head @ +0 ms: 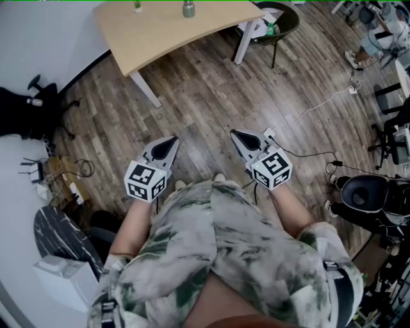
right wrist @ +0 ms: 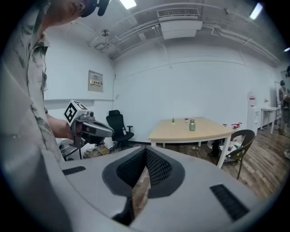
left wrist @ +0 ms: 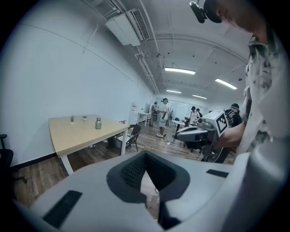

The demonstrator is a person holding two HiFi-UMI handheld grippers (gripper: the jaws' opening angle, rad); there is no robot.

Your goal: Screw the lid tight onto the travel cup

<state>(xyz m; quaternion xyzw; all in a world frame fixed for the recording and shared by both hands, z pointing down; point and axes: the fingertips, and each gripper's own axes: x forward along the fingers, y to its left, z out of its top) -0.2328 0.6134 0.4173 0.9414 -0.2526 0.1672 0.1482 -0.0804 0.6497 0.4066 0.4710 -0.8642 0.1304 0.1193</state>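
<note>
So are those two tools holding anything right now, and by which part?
Nothing is held. The left tool and right tool are both shut and empty; the travel cup stands on the table across the room.

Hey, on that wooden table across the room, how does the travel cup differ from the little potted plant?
The travel cup is taller and wider; the potted plant is much smaller. The travel cup is a grey-green cylinder, the potted plant a green sprout in a tiny pot. The travel cup stands nearer the dark chair, the potted plant further back. Both stand upright on the table.
</note>
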